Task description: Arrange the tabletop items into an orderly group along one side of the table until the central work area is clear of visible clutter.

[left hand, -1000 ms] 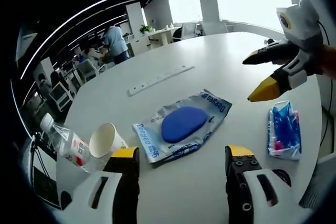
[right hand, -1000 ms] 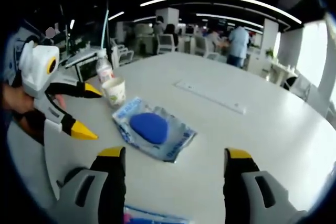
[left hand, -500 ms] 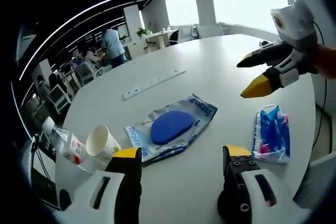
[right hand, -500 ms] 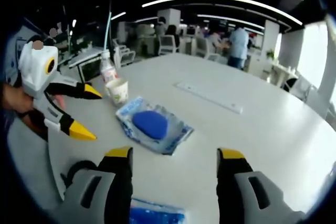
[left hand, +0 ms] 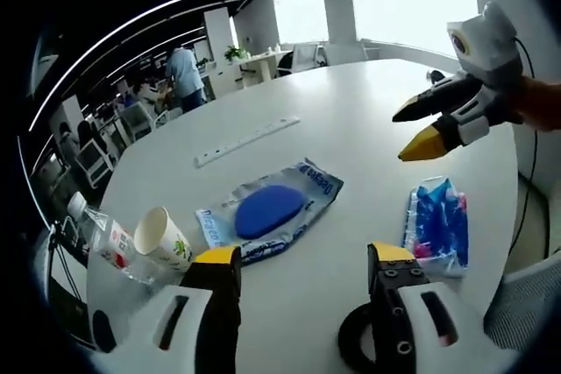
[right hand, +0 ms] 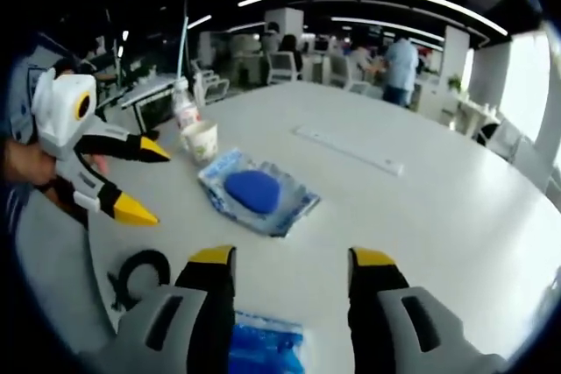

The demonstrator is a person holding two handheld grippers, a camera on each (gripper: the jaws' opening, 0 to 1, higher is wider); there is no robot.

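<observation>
Fingers (left hand: 216,260) of the left gripper (left hand: 302,260) and of the right gripper (right hand: 289,260) stand spread, grasping nothing, above the white desk (left hand: 368,120). At its middle lies a blue-and-white pouch (left hand: 267,212). A paper cup (left hand: 162,238) and bottle (left hand: 96,229) sit beside the pouch; a blue tissue pack (left hand: 438,225) and black ring (right hand: 140,273) lie nearer the grippers.

both views high over table (left hand: 351,129), sharing blue pouch (right hand: 254,192)

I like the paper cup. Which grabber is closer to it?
Left. The left gripper hovers beside the paper cup; the right gripper hangs across the table, above the blue tissue pack.
</observation>
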